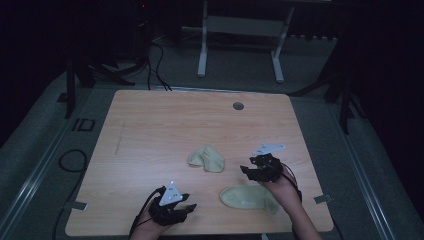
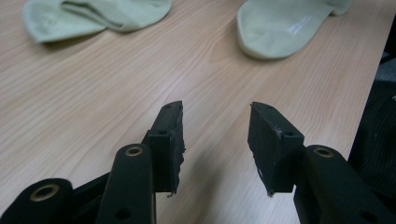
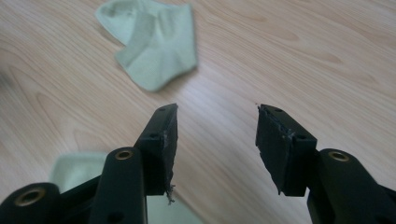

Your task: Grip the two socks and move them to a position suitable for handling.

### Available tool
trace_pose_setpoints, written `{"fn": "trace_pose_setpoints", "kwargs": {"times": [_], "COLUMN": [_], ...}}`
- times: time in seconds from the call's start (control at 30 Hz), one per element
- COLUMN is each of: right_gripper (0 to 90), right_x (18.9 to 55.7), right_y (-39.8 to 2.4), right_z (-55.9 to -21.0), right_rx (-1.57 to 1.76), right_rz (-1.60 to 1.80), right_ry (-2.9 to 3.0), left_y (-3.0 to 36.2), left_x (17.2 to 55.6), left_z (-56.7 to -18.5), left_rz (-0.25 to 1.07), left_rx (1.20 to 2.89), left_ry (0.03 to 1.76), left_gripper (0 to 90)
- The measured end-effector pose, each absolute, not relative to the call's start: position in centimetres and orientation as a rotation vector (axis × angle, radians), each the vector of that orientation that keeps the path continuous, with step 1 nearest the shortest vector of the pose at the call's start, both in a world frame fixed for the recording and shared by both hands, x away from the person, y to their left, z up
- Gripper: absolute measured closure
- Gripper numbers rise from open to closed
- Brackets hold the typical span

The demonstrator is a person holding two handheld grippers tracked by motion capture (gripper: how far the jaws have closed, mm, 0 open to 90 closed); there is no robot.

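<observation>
A wooden table (image 1: 150,125) is carrying two pale green socks: a flat sock (image 1: 247,197) lying near the front edge and a folded sock (image 1: 207,158) resting just behind it, apart, likely waiting to be paired. The right gripper (image 1: 246,169) is hovering between them and the left gripper (image 1: 190,207) is hanging at the front edge, both with jaws standing apart and nothing between them. The left gripper view is showing faint white print on the flat sock (image 2: 280,28); the right gripper view is revealing the folded sock's (image 3: 154,46) ribbed cuff.
</observation>
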State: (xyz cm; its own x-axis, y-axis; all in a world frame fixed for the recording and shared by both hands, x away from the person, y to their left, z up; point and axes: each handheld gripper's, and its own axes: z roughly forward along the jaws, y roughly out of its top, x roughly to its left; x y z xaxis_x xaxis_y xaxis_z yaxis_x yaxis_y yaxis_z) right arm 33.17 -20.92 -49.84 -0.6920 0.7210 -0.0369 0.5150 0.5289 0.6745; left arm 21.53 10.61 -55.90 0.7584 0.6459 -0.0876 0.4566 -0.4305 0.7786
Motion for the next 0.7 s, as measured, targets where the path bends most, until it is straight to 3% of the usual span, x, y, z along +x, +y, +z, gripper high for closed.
{"fn": "trace_pose_setpoints", "kwargs": {"times": [0.7], "right_gripper": [41.5], "right_x": [39.1], "right_y": [-7.8], "right_z": [-53.2], "right_rx": [1.023], "right_rz": [0.846], "right_ry": [2.582], "left_y": [11.7], "left_x": [21.3], "left_z": [-56.8], "left_rz": [0.312], "left_rx": [2.079], "left_ry": [0.837], "left_gripper": [51.2]}}
